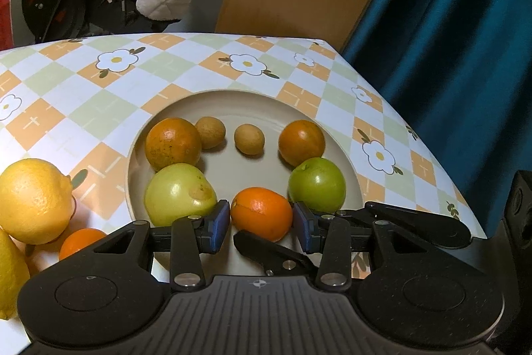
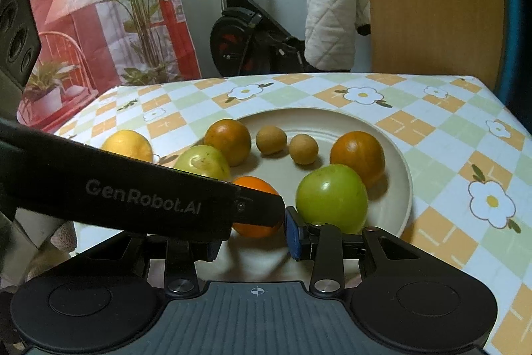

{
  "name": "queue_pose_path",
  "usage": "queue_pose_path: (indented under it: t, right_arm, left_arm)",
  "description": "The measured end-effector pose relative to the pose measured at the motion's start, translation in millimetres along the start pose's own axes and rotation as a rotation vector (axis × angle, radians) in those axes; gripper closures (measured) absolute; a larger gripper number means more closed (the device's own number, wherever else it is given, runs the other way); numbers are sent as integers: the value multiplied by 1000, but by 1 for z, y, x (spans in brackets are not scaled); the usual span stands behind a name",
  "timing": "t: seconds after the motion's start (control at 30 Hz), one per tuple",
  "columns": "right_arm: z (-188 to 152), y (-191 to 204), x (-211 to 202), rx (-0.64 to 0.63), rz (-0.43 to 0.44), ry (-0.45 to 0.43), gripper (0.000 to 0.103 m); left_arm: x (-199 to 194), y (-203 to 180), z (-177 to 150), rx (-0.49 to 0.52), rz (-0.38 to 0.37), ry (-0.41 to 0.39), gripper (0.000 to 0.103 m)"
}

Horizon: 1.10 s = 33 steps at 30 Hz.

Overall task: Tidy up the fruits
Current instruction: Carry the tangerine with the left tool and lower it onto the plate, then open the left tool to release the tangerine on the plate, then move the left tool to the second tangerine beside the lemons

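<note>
Fingers (image 1: 219,223) of the left gripper (image 1: 261,222) closed onto the small orange (image 1: 261,212), blue pads touching its skin on either side, fruit sitting low at the near edge of the plate (image 1: 232,102). Right gripper (image 2: 252,238) spread wide with nothing between its pads, hovering just short of the same rim. Judging by the layout, well past halfway: already on the plate, two dark oranges (image 1: 173,145) (image 1: 301,142), two small brown fruits (image 1: 209,132) (image 1: 249,139) and two green apples (image 1: 179,193) (image 1: 317,185), set roughly in mirrored pairs. Probably remaining: two lemons (image 1: 33,200) (image 1: 10,271) and a second small orange (image 1: 81,242), all on the tablecloth (image 1: 99,122) just left of the plate. From the left wrist, a clear look at both pads against the fruit and at that leftover pile. From the right wrist, only one lemon (image 2: 128,143) of the pile, with the left gripper's body (image 2: 133,198) cutting across and hiding most of the gripped orange and the right gripper's own left finger.
</note>
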State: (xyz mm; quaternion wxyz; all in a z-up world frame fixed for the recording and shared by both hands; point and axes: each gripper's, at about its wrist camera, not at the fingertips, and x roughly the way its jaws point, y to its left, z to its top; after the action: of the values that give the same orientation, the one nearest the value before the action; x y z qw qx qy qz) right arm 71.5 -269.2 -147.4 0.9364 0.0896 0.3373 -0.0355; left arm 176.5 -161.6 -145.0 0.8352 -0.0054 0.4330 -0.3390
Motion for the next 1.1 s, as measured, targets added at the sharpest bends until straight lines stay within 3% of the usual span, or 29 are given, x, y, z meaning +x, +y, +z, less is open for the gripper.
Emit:
queue_pose_path:
  t: [0.4, 0.7, 0.9, 1.1]
  right_arm:
    - [4, 8, -6, -26, -34, -14, 65]
    - [7, 19, -29, -32, -4, -68, 64]
    - [12, 43, -37, -91, 54, -94, 64]
    - [7, 72, -30, -169, 99, -61, 64]
  left_arm:
    - [-41, 15, 9, -20, -16, -65, 59]
    - [-81, 37, 12, -30, -15, -136, 59]
    - [-94, 58, 1, -29, 30, -134, 60]
    - [-87, 77, -11, -70, 55, -102, 60]
